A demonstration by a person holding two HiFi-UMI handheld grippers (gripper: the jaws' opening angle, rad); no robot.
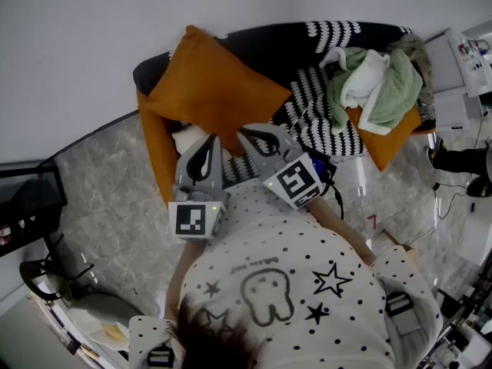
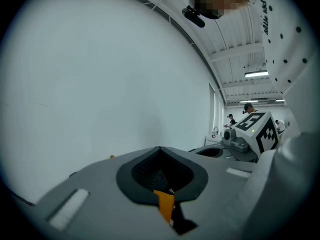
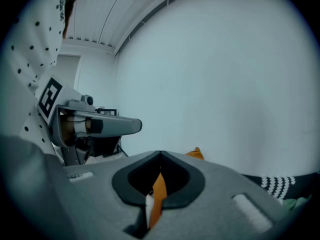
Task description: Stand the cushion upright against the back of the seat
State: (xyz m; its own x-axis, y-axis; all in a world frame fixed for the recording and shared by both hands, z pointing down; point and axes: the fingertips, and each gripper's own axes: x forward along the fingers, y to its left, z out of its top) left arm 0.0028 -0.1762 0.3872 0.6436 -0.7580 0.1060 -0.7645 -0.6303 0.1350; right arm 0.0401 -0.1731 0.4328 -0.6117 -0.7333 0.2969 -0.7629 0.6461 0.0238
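The orange cushion [image 1: 211, 91] stands tilted at the left end of the sofa, leaning on the dark seat back [image 1: 254, 41] and the arm. In the head view my left gripper [image 1: 206, 141] and right gripper [image 1: 247, 133] point at its lower edge, side by side; whether they touch it I cannot tell. In the left gripper view the left gripper [image 2: 160, 149] has its jaws together, an orange sliver [image 2: 164, 204] showing in the slit. The right gripper [image 3: 160, 154] looks the same, and the cushion's top corner [image 3: 195, 154] peeks over it.
A heap of green and white clothes [image 1: 377, 83] lies at the sofa's right end on a second orange cushion [image 1: 388, 141]. A white thing [image 1: 188, 138] lies on the seat by the left gripper. The seat cover [image 1: 323, 129] is black with white stripes. Dark furniture [image 1: 31, 198] stands at left.
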